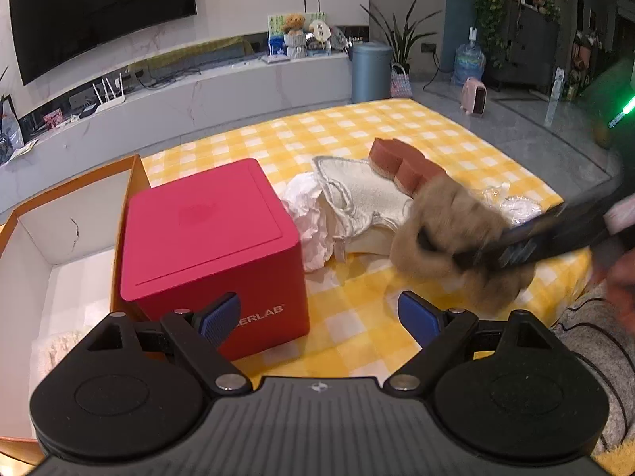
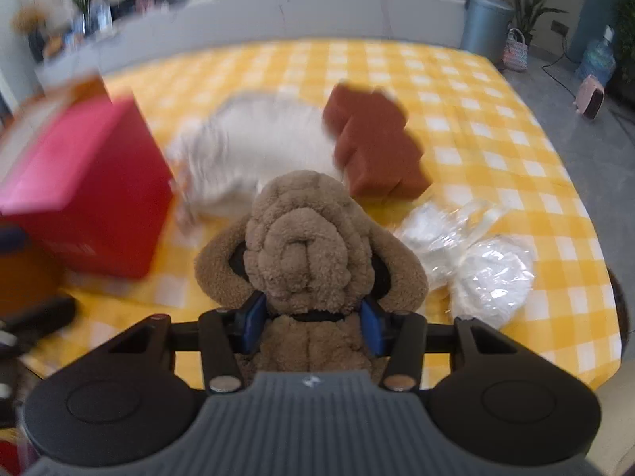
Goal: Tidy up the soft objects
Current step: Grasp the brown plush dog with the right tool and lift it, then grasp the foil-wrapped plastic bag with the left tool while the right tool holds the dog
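Note:
A tan plush dog (image 2: 301, 246) sits between the blue pads of my right gripper (image 2: 311, 327), which press on its neck, so the gripper is shut on it. The left wrist view shows the same plush dog (image 1: 448, 230) blurred above the yellow checked cloth (image 1: 357, 317), with the right gripper (image 1: 440, 250) on it. My left gripper (image 1: 319, 317) stands open with nothing between its fingers, just in front of a red box (image 1: 210, 246). A white towel (image 1: 357, 198), crumpled white paper (image 1: 309, 222) and a brown sponge (image 1: 405, 162) lie behind.
An open orange-edged carton (image 1: 67, 238) with a white inside stands left of the red box. Clear plastic bags (image 2: 476, 261) lie at the right of the cloth. The table edge runs along the right, with grey floor beyond. A person's striped sleeve (image 1: 591, 329) is at lower right.

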A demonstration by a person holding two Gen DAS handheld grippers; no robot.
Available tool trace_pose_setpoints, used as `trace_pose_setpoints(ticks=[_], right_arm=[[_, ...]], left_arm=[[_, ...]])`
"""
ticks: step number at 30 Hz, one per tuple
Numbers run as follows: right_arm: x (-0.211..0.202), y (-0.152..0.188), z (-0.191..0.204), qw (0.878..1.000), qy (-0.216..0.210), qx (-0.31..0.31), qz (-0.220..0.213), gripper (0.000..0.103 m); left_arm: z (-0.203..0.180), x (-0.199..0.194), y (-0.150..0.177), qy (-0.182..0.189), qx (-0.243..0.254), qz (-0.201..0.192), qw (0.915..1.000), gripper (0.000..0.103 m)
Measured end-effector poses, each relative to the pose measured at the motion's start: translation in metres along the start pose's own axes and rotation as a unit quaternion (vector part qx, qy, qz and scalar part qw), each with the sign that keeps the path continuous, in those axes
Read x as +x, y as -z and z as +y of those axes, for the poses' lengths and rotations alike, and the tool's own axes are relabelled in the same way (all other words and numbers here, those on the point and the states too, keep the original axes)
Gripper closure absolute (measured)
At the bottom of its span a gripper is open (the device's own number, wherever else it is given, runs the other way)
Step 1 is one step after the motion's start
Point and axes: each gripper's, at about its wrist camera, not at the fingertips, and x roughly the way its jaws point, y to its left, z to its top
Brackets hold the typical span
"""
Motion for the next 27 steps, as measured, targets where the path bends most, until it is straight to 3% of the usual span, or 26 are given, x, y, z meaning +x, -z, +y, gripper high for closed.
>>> trace_pose_setpoints(ticks=[4,8,12,15,19,23,25,27], right_arm=[[-0.034,-0.014,-0.028,0.998,0.023,0.024,-0.057,0.054],[-0.052,-0.030,-0.065,0.991,0.076,0.075,-0.077,0.054],[-0.066,-0.026,-0.087,0.980,0.106,0.132,-0.108,0.054],[-0.063,-0.015,-0.088,0.977,0.123,0.130,-0.118,0.054],[-0.061,0.002,-0.106,0.971,0.109,0.165,-0.134,0.054],[-0.071,0.013,-0.132,0.956,0.119,0.215,-0.162,0.054],[-0.073,0.018,-0.138,0.949,0.130,0.230,-0.174,0.054],[-0.075,0.023,-0.145,0.943,0.129,0.248,-0.179,0.054]], left_arm=[[-0.013,0.005,-0.011,0.016,0.014,0.012,0.9997,0.000],[-0.028,0.012,-0.025,0.043,0.020,0.019,0.9987,0.000],[-0.052,0.022,-0.047,0.055,0.056,0.014,0.9969,0.000],[-0.076,0.034,-0.064,0.065,0.111,0.005,0.9917,0.000],[-0.113,0.058,-0.074,0.054,0.228,0.013,0.9721,0.000],[-0.141,0.081,-0.074,0.029,0.278,0.010,0.9600,0.000],[-0.154,0.086,-0.070,0.045,0.334,-0.011,0.9415,0.000],[-0.165,0.091,-0.065,0.065,0.406,-0.041,0.9107,0.000]])
